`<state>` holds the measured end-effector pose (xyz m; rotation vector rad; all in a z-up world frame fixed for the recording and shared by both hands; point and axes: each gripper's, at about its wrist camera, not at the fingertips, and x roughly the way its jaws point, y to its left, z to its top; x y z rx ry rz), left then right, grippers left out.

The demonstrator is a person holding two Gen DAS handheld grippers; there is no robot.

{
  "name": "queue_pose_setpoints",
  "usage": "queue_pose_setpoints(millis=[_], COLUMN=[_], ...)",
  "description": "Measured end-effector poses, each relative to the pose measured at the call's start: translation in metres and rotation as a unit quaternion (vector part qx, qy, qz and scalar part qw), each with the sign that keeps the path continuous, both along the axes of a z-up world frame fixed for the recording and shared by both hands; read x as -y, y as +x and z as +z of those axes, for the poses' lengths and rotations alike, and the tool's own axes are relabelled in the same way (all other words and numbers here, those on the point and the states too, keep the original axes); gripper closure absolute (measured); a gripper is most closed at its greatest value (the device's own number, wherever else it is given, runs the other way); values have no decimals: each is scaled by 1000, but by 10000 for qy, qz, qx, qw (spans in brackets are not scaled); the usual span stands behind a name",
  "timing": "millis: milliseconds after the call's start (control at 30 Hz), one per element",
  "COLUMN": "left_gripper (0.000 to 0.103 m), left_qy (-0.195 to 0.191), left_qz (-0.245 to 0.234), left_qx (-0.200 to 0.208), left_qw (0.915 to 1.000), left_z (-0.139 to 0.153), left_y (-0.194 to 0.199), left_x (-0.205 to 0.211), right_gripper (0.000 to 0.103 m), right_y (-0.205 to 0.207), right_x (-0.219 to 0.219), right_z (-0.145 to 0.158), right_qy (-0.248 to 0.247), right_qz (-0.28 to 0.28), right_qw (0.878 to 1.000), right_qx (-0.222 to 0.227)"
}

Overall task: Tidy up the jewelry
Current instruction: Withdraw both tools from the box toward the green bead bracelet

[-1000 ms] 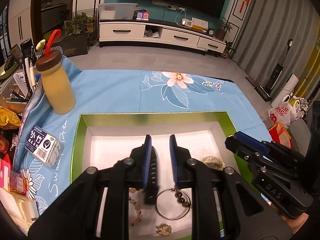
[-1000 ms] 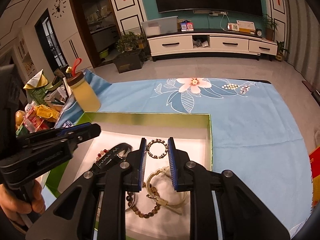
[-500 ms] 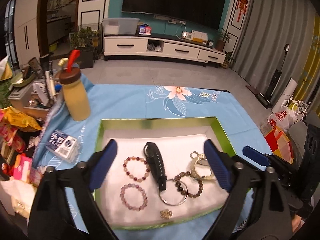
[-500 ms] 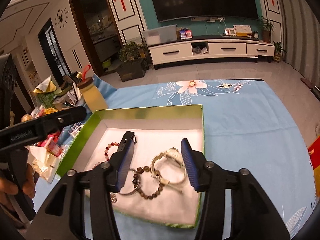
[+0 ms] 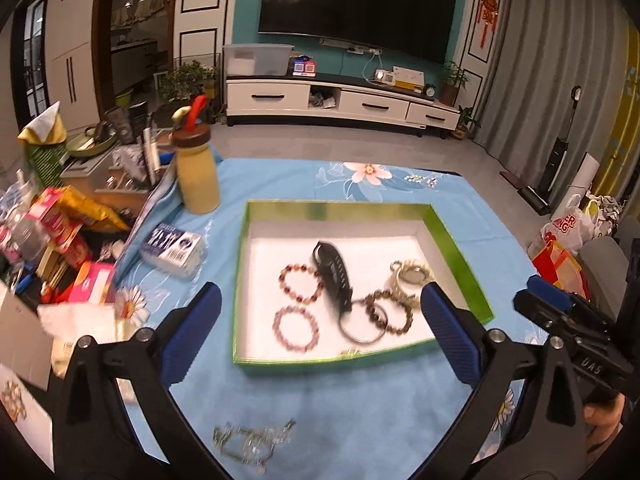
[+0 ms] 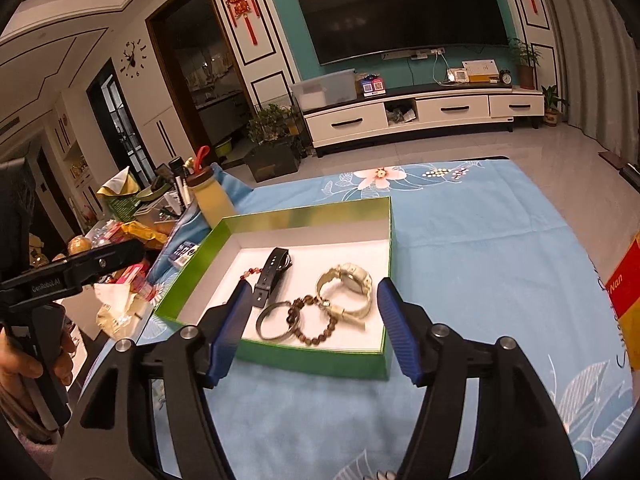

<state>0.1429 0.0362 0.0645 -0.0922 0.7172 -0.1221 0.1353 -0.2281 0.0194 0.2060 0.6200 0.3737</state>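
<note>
Green-walled tray (image 5: 460, 256) with white lining, set on a table under a blue floral cloth (image 5: 328, 392), near centre of both views.

Inside the tray: black watch strap (image 5: 334, 276) lying diagonally at centre; two reddish bead bracelets (image 5: 298, 306) left of the strap, one farther, one nearer, apart from each other; plain metal bangle (image 5: 360, 324) at the near end of the strap, overlapping a brown bead bracelet (image 5: 394, 312); cream wristwatch (image 5: 412, 276) at right, touching the brown beads. Small gold-coloured piece (image 5: 350, 353) by the near wall, too blurred to name.

Outside the tray, on the cloth at near left: silver chain-like item (image 5: 252, 442), blurred.

Left gripper (image 5: 320, 332): jaws spread to full width, having just been opening, nothing between the blue pads, held above the near edge of the tray. Right gripper (image 6: 312, 332): jaws spread moderately, likewise having just been opening, nothing pinched, held above the near wall of the tray; bangle and brown beads seen through the gap, clear of the pads.

Left of the tray: yellow bottle (image 5: 198, 178) with brown cap and red strap, upright at the far left of the cloth; small blue-and-white packet (image 5: 174, 246) between bottle and tray; clutter of boxes and snack packs (image 5: 60, 232) beyond the cloth's left edge. Hand (image 6: 24, 364) on the left gripper's handle at the left edge of the right-wrist view.
</note>
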Motion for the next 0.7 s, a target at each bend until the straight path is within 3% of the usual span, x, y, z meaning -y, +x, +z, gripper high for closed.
queue_pose_setpoints(millis=[367,700], left_gripper=[2,2], left_qy=[-369,-442], left_qz=[500,896], left_qx=[-164,-638], left_qw=[9979,9929], left_z=[-13,-62], left_y=[-42,-66], left_x=[-43,-83], right_gripper=[36,36], right_y=[-34,-46], right_x=[2,-24], right_z=[-11,-31], right_qy=[12,-45], right_qz=[171,627], right_qw=[9997,9970], right_qx=[-151,-456])
